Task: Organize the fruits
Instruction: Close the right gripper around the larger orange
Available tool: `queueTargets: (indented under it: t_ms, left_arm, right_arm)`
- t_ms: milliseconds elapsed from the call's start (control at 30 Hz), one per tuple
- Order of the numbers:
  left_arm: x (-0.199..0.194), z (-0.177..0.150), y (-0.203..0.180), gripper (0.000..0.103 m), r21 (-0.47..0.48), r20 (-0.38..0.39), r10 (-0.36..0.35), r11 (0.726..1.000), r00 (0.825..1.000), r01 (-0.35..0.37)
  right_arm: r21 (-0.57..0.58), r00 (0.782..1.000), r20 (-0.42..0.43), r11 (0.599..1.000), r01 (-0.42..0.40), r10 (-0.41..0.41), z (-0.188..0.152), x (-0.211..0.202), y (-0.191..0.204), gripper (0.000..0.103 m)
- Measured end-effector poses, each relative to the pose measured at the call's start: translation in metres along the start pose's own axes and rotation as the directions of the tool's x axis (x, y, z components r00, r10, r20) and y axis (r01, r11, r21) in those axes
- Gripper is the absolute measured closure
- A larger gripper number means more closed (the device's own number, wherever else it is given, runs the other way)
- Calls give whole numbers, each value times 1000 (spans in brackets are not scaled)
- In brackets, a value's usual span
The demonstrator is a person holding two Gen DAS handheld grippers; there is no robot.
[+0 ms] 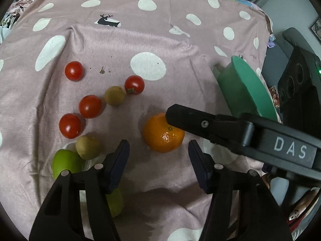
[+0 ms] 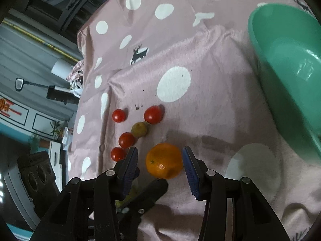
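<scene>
While the green bowl (image 2: 291,64) sits empty and all fruit lies on the table (image 1: 180,40), both hand-held grippers, the right (image 2: 160,160) and the left (image 1: 158,150), are spread around the orange (image 2: 164,160).

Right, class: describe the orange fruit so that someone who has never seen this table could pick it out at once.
Start from the pink spotted cloth and the green bowl at its edge. Beside the cluster of red tomatoes lies the mandarin, between the open right gripper fingers. It is the only orange fruit, and bigger than the tomatoes.
</scene>
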State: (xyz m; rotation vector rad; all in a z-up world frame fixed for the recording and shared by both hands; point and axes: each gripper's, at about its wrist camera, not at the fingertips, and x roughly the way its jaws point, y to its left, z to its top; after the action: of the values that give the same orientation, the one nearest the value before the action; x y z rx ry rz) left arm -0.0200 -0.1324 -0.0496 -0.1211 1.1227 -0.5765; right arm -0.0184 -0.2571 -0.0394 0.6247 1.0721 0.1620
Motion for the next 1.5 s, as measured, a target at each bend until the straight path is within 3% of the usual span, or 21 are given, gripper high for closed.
queueTargets:
  t_ms: [367, 867, 1500]
  left_arm:
    - [12, 0, 6, 49, -24, -34, -12, 1000, 999, 11]
    - [15, 3, 7, 54, -24, -16, -24, 999, 1000, 24]
    - [13, 2, 7, 58, -6, -8, -11, 1000, 1000, 10]
  right_arm:
    - [13, 999, -46, 1000, -3, 3, -2, 13, -4, 54]
    - [48, 994, -99, 998, -44, 49, -2, 28, -10, 54]
    - [0, 996, -82, 1000, -19, 19, -3, 30, 0, 54]
